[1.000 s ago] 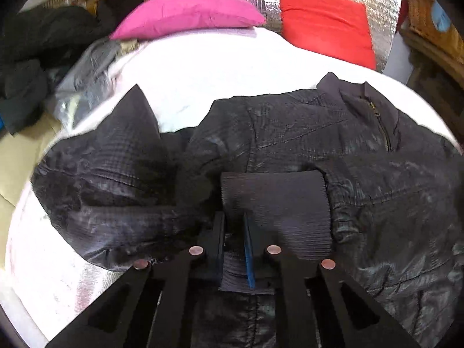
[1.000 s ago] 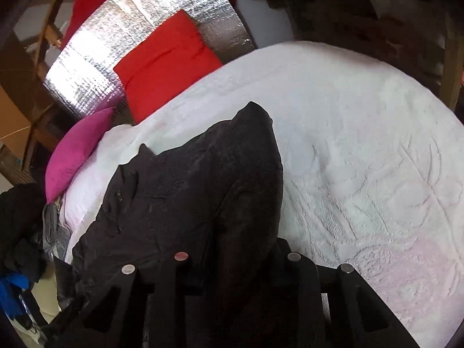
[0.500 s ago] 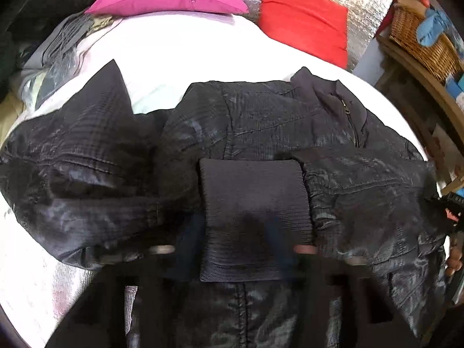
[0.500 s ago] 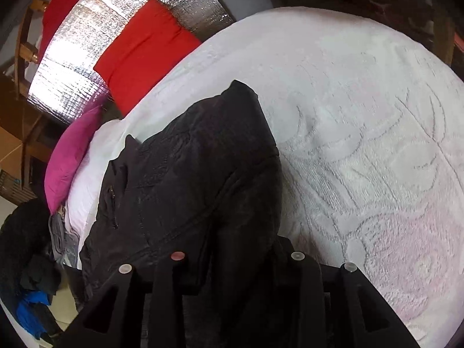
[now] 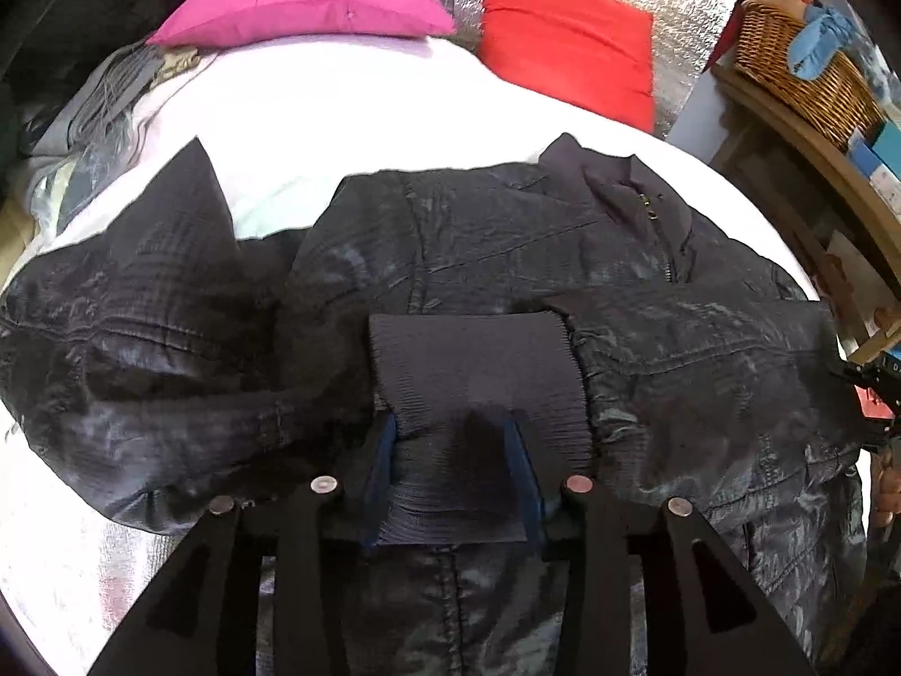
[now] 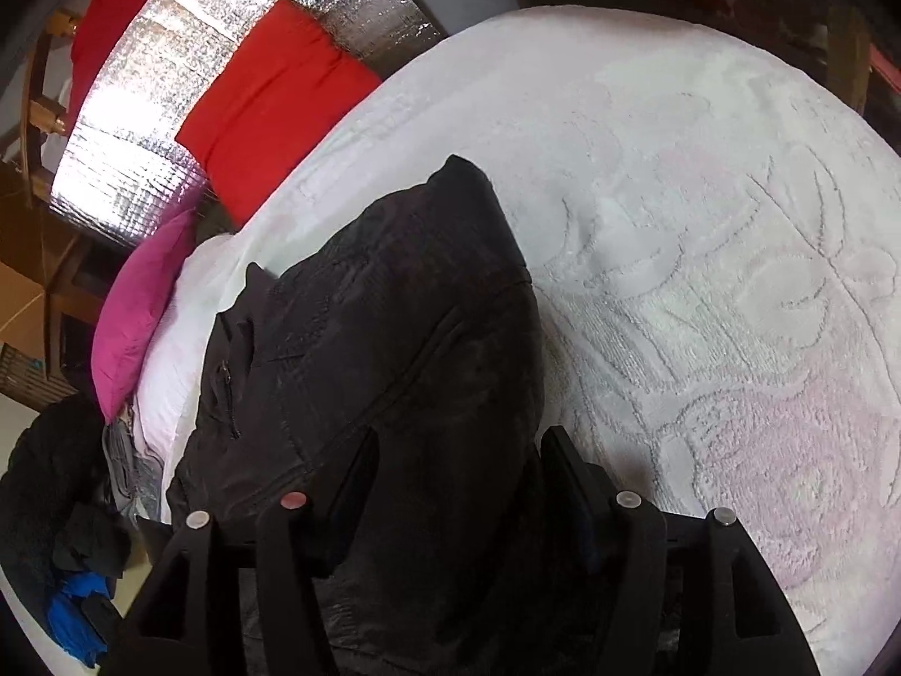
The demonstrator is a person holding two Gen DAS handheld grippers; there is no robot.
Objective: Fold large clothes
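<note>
Black jacket (image 5: 478,248) spread front-up on a white bedspread (image 5: 338,112), collar and zip toward the red cushion (image 5: 563,50), pink cushion (image 5: 304,5) further left along the head of the bed. One sleeve folded across the chest, its ribbed cuff (image 5: 478,372) lying flat over the middle of the jacket. Left claw (image 5: 450,467) low over that cuff, blue-padded fingers (image 5: 380,467) standing either side of the near part of the ribbing, parted and no longer squeezing: cuff between them but lying loose, released. Other sleeve bunched in a heap to the left of the claw. Wicker basket (image 5: 799,73) on a shelf far right, well apart from the bed.

From the right wrist view, the jacket (image 6: 383,338) running away from the right claw (image 6: 456,484) toward the cushions, its shoulder peaked up against the bedspread (image 6: 704,225). Right claw astride the near edge of the dark cloth, jaws opening, wide apart, fabric lying between the fingers (image 6: 569,473) but not pinched. Bare patterned bedspread just to the right of that claw. Dark pile of clothes (image 6: 50,484) off the bed's left edge, well apart from the jacket.
</note>
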